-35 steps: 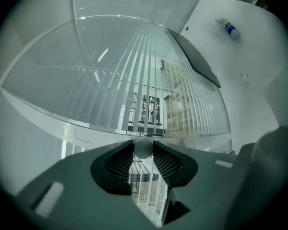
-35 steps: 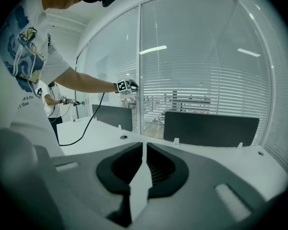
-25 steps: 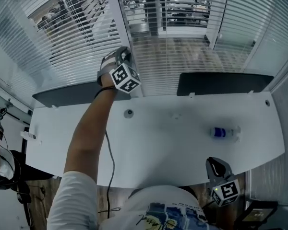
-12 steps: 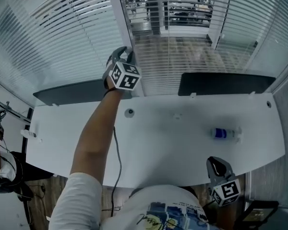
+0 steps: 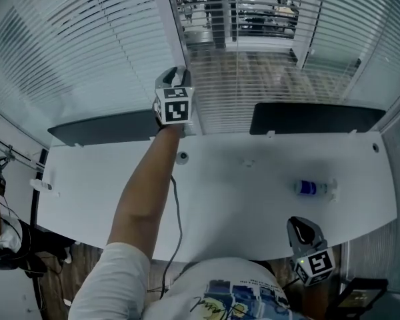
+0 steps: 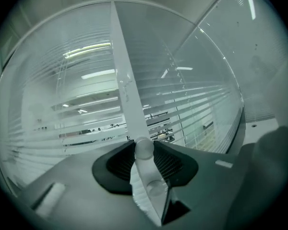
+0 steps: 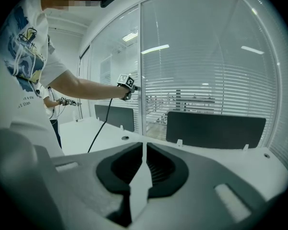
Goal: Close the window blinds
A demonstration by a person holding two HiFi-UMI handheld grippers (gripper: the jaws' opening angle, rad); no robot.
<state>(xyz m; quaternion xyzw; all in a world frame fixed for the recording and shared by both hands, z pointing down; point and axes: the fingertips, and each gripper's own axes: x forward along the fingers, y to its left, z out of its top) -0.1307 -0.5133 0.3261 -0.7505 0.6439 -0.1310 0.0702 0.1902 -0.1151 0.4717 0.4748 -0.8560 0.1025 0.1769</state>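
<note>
Two fingers of my left gripper (image 6: 144, 152) are clenched on the blinds' clear wand (image 6: 144, 145), up against the window post (image 5: 165, 25), with the slatted blinds (image 5: 87, 39) on either side. My right gripper (image 5: 304, 231) hangs closed and empty at the desk's (image 5: 240, 205) near edge.

**Glass-walled office, long white desk**

A long white desk (image 5: 253, 199) runs along a glass wall (image 7: 206, 56). A white upright frame post (image 5: 168, 25) splits the panes. Two dark divider panels stand on the desk's far edge, the left panel (image 5: 100, 127) and the right panel (image 5: 313, 117), with a gap between them by the post. There is a round cable hole (image 5: 181, 157) in the desktop near that gap. A wood-plank floor (image 5: 73, 255) shows under the desk's near left corner (similar planks show beyond the glass). Strip ceiling lights (image 7: 154, 48) show bright in the glass. The light is cool and even.
</note>
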